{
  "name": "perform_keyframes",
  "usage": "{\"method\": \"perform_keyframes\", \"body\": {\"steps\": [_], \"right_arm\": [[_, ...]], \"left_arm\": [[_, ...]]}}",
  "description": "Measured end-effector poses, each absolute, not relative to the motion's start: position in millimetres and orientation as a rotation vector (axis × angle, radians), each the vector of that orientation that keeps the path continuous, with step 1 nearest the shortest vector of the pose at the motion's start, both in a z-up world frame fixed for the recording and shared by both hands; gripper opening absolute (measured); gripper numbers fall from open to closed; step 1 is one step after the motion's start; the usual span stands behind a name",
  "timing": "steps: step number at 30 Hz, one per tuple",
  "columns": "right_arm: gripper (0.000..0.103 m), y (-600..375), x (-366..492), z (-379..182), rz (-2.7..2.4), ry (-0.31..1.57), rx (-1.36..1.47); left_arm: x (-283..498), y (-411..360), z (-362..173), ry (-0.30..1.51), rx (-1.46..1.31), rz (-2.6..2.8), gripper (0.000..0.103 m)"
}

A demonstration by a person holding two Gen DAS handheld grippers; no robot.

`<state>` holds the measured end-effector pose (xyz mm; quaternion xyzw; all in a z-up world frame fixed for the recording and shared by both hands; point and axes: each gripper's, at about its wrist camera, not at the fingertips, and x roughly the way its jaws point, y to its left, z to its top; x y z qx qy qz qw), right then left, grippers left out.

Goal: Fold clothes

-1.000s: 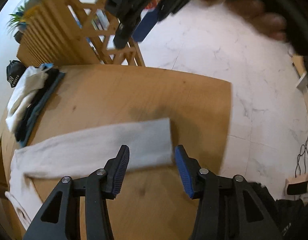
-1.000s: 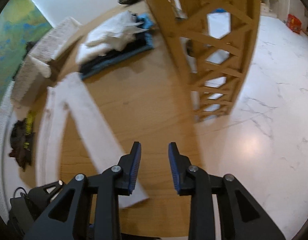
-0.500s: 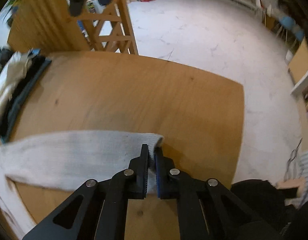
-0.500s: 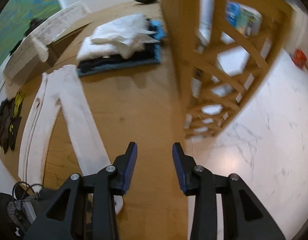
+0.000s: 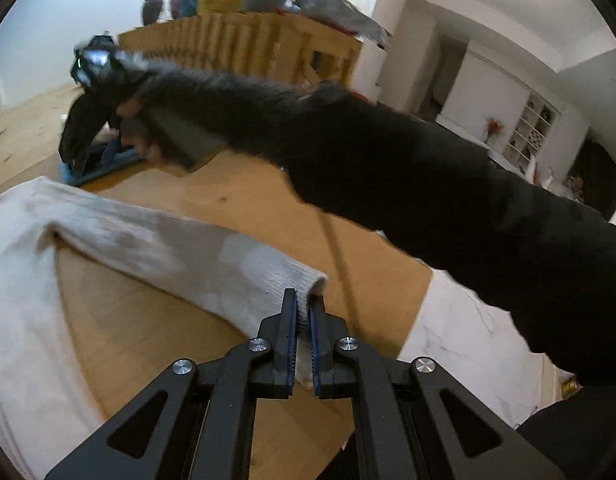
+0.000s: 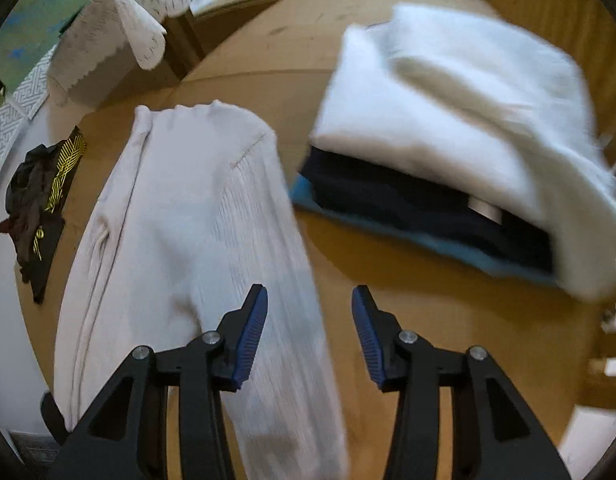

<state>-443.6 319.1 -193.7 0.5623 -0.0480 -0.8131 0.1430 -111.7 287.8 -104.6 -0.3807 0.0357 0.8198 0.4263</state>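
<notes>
Left wrist view: the left gripper [image 5: 302, 308] is clenched on the cuff of the white sweater's sleeve [image 5: 211, 256], lifted off the wooden table [image 5: 243, 200]; a black-sleeved arm [image 5: 408, 172] crosses above.

Right wrist view: the right gripper [image 6: 309, 320] hangs released over the white sweater [image 6: 195, 216], spread on the table beside a stack of folded clothes [image 6: 448, 152].

My left hand-held gripper [image 5: 303, 320] was black with blue pads, and so was my right hand-held gripper [image 6: 310, 332]. The sweater [image 6: 195, 240] was off-white with fine ribbing. The surface [image 6: 428, 312] was honey-brown wood. To the far right, the stack [image 6: 448, 168] showed fluffy white over navy over light blue. On the left lay a black garment [image 6: 39, 200] with yellow line markings. My sleeve [image 5: 448, 184] was black.
</notes>
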Motion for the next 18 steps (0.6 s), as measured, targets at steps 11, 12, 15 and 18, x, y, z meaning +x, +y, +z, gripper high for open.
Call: {"method": "perform_keyframes", "body": {"steps": [11, 12, 15, 18], "right_arm": [[0.039, 292.4, -484.5, -225.6, -2.268, -0.125, 1.707], [0.028, 292.0, -485.0, -226.1, -2.259, -0.130, 1.716], [0.005, 294.0, -485.3, -226.4, -2.257, -0.168, 1.746], [0.004, 289.3, -485.7, -206.5, -2.300, -0.174, 1.772]], "left_arm": [[-118.6, 256.1, -109.8, 0.004, -0.919, 2.078, 0.005], [-119.0, 257.3, -110.7, -0.001, -0.916, 2.082, 0.005], [-117.6, 257.0, -113.8, -0.029, -0.910, 2.101, 0.005], [-118.1, 242.9, -117.1, -0.089, -0.892, 2.117, 0.005]]}}
